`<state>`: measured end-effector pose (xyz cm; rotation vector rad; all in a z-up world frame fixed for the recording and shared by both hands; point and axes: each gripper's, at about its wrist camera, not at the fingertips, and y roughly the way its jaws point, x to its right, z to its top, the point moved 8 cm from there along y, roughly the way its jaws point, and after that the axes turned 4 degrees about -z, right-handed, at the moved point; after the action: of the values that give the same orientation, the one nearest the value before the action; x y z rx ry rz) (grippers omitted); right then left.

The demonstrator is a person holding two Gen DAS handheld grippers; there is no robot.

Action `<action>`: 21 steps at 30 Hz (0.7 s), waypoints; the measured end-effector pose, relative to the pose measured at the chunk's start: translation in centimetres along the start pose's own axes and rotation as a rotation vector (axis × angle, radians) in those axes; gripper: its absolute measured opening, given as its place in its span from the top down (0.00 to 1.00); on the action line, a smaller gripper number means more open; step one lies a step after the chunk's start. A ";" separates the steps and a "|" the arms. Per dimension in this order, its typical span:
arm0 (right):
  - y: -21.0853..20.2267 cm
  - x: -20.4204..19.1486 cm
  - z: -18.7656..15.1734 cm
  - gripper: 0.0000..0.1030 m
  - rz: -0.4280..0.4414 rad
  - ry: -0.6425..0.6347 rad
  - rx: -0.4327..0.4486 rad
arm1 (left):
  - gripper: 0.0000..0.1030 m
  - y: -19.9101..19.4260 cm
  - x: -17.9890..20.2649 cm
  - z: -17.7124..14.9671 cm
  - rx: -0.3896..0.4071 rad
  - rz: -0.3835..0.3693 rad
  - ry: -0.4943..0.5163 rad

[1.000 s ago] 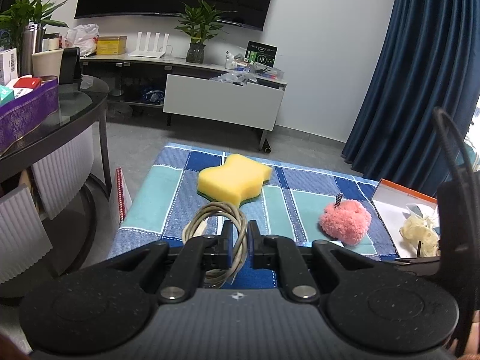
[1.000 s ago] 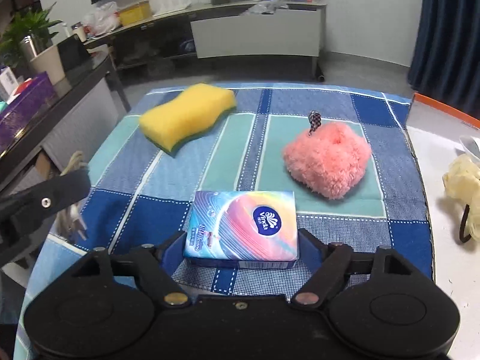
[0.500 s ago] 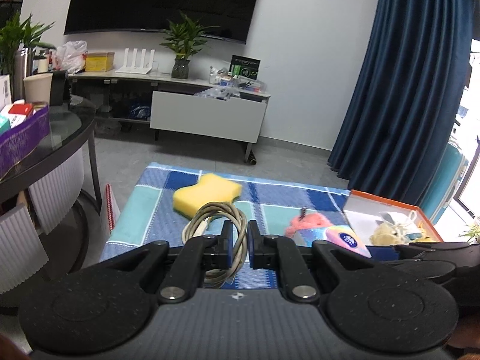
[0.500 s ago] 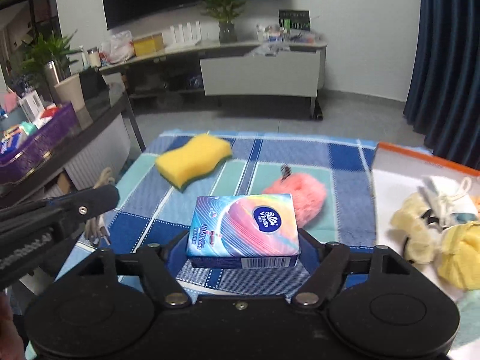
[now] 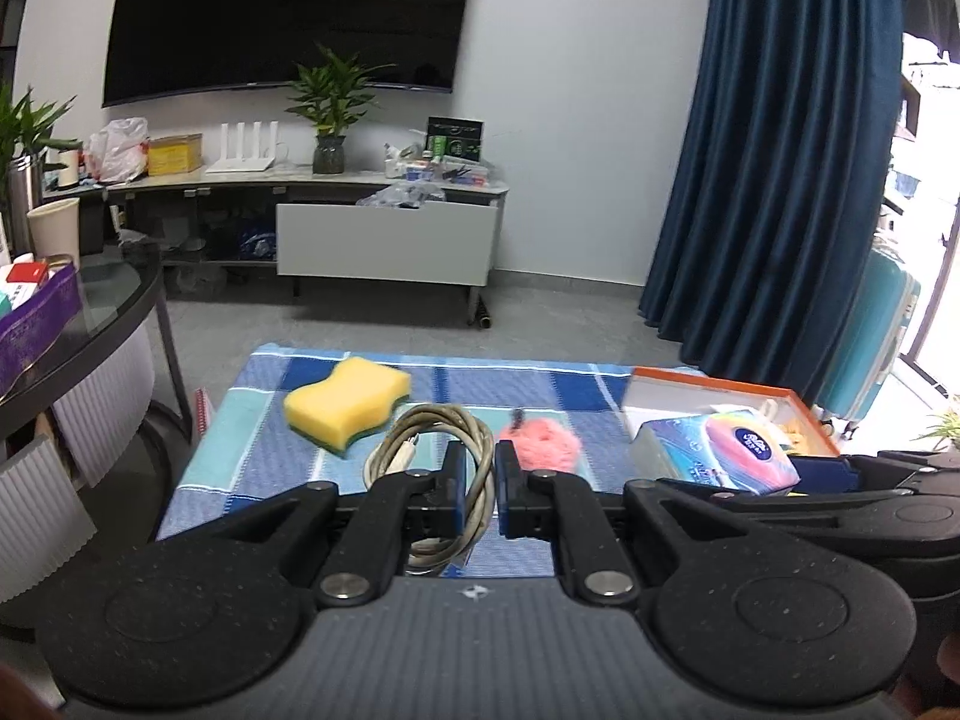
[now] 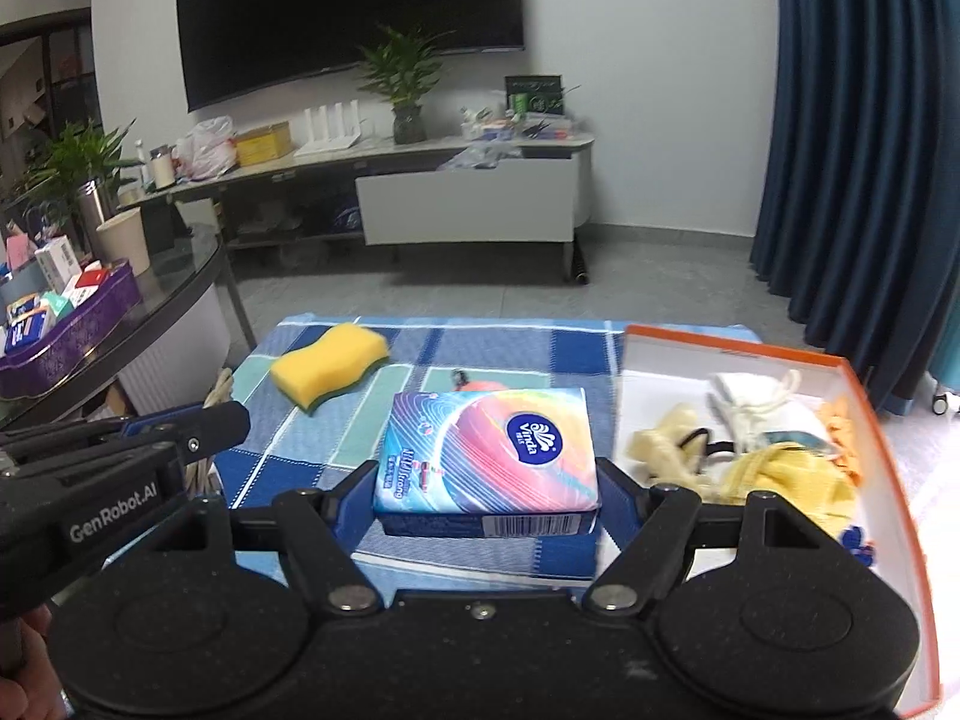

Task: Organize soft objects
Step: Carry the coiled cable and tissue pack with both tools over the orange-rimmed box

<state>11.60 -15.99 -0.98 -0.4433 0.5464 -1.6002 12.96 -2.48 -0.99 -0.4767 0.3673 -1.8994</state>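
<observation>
Room lay open between yellow sponge (image 6: 329,364) and orange-rimmed box (image 6: 750,349): only bare checked blue cloth (image 6: 510,345) there, with far edge of cloth ending at grey floor. Left edge of cloth dropped off near round glass table (image 6: 180,294). Box sat at right end of cloth, touching it, with white inside and pale yellow soft things (image 6: 774,474) piled in near half.

Hid almost whole pink fluffy ball (image 5: 546,443) in right wrist view, behind tissue pack (image 6: 489,459); showed better in left wrist view, just beside cable coil (image 5: 429,459) and behind left fingers. Could not make out single items in box, too tangled and blurred. Cut off near corner of box at frame bottom in right view.

Left gripper (image 5: 480,483) was clenched on grey cable coil, one side of loop pinched between narrow blue pads, rest of loop hanging free to left above cloth. Pointed level toward far wall, above near edge of cloth. Right gripper (image 6: 486,501) was spread wide and grasped tissue pack by both short sides, pack flat, logo up, barcode toward camera. Was held raised above cloth, just left of box rim, not over box interior as far as visible. Stood side by side, left gripper to left of right one, slightly apart.
</observation>
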 end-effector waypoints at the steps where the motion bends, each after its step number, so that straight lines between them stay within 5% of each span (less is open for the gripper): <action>1: -0.5 0.4 0.0 0.14 -0.005 0.003 0.007 | 0.88 -0.2 0.4 0.0 0.002 0.000 0.008; 21: -5.5 6.6 -1.0 0.14 -0.071 0.077 0.058 | 0.87 -1.5 5.9 -0.2 0.027 -0.062 0.083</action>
<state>5.93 -22.15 1.18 -0.3625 0.5460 -1.7027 9.66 -7.44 0.46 -0.3963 0.3846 -1.9858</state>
